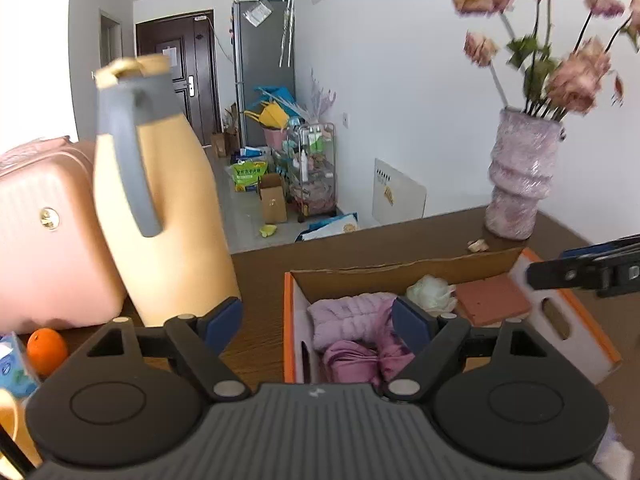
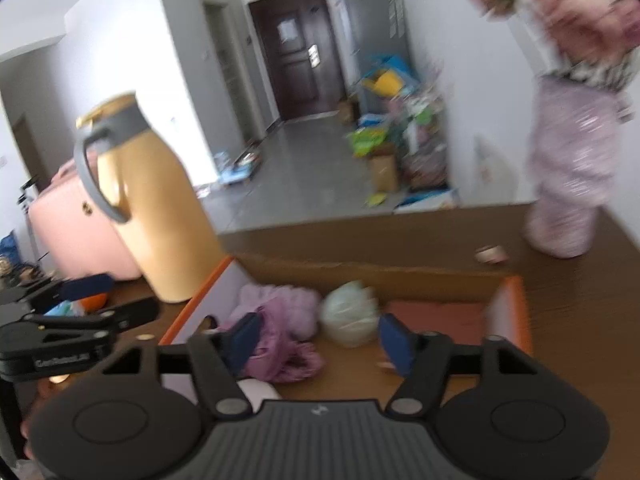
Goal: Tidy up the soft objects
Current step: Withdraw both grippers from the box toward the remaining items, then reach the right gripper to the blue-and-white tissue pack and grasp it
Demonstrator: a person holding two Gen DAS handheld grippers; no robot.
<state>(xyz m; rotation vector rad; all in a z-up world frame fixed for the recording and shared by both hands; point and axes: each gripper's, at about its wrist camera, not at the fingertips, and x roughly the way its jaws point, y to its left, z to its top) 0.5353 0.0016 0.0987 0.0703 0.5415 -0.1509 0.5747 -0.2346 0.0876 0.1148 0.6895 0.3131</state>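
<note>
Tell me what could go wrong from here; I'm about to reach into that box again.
The jug stands right beside the box; the left gripper, open and empty, could knock it over. The right gripper, also open, hangs over the same box, so the two may collide. The vase looks top-heavy.

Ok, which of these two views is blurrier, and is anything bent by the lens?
The right wrist view is blurrier: the vase and flowers smear, and the box edges are soft. The left wrist view is sharper, with only the flowers and jug slightly smeared. Both are fisheye, so the walls bow and the corners go dark.
</note>
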